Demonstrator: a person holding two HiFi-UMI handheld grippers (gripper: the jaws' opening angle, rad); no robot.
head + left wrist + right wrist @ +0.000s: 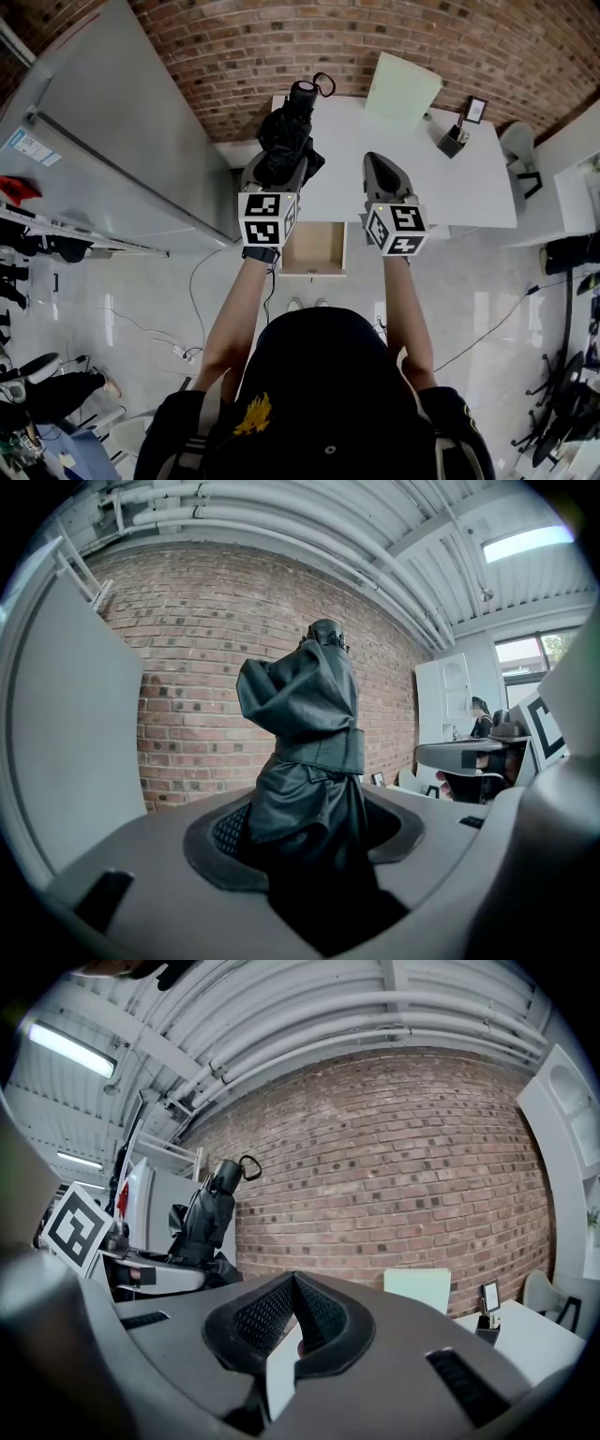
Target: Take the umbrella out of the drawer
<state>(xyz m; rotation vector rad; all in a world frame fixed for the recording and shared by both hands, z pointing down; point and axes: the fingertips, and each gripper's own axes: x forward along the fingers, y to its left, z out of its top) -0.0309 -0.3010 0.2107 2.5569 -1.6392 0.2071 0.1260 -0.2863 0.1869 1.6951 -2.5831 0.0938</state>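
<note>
The cubes on each gripper bore only black-and-white square markers (267, 217); a blue label (26, 144) on the white cabinet was too small to read. Below the white desk (441, 187) the drawer (314, 247) stood pulled out, its pale wooden bottom bare. A small black holder (453, 142) stood on the desk, its contents unclear. Both of the person's forearms reached forward, the grippers side by side. The left gripper (281, 161) (309, 829) clamped the folded black umbrella (292, 129) (306, 722) (208, 1215), which was out of the drawer, held above the desk's front edge. The right gripper (373, 160) (293, 1284) had its jaws closed together on nothing.
</note>
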